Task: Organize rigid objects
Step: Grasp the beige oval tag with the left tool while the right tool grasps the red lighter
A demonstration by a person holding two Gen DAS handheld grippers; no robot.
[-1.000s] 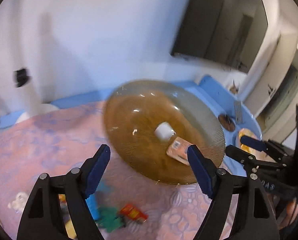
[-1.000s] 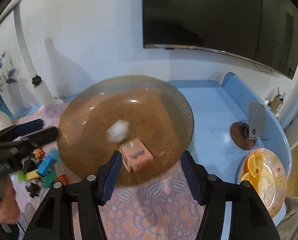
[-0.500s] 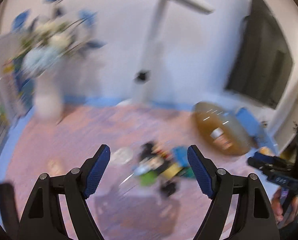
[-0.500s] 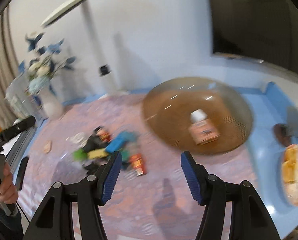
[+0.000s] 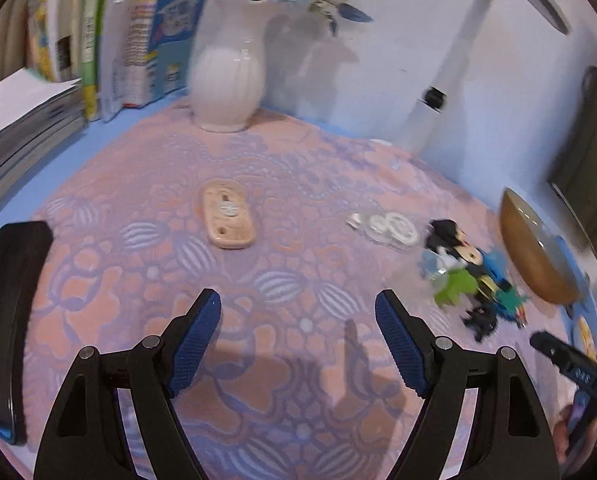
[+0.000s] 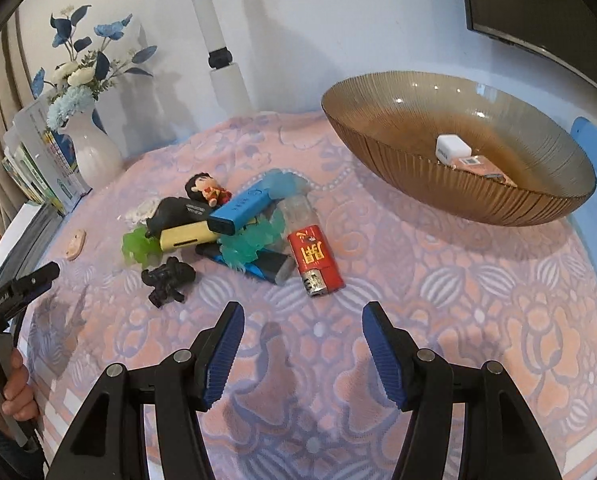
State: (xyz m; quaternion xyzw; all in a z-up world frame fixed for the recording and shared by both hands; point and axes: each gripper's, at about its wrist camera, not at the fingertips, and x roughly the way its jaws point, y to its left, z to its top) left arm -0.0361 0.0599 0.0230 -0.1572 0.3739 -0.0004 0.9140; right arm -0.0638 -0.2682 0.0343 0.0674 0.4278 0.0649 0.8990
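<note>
On the pink patterned cloth, your brown glass bowl already holds a white cube and a small box, while the pile of small items waits just beside it. Both claws, left and right, stand open and empty. You seem to be between picks; next, lower the right claw over the red lighter. A second ago both cameras faced the bowl; now they face the cloth.
</note>
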